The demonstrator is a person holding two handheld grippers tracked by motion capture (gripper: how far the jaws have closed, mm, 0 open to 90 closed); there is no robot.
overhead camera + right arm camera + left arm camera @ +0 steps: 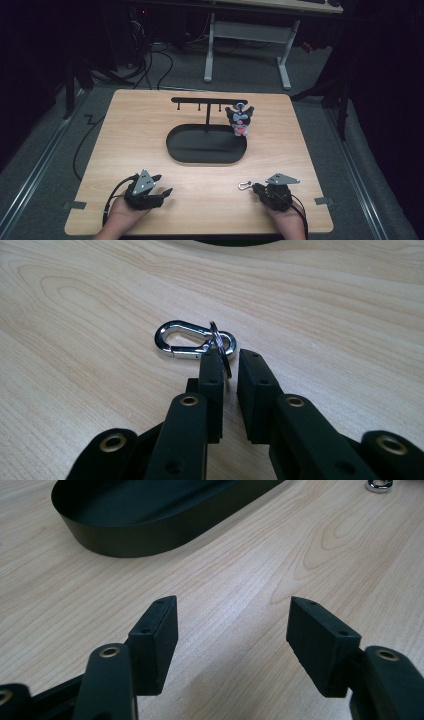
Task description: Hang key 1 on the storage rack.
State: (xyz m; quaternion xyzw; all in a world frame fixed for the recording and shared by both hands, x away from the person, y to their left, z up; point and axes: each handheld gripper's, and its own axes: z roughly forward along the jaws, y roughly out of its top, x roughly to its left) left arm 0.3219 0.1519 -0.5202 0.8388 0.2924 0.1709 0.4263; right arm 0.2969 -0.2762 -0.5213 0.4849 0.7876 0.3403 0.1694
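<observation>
Silver metal snap-hook with its key ring (195,340) lies on the light wooden table (75,300), the ring standing between the right gripper (230,357)'s narrowly parted jaws, unpinched. Close squarely on the ring before lifting; the left gripper (232,620) waits wide open and empty.

Silver carabiner clip (192,341) with split ring (220,350), flat on table, ring upright.

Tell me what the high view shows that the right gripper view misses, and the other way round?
High view alone: the plush toy hanging on the black rack, the left tongs, both hands. Right gripper view alone: the key ring threaded through the silver clip, standing between nearly shut pads. Both: clip, wooden table, right tongs.
</observation>
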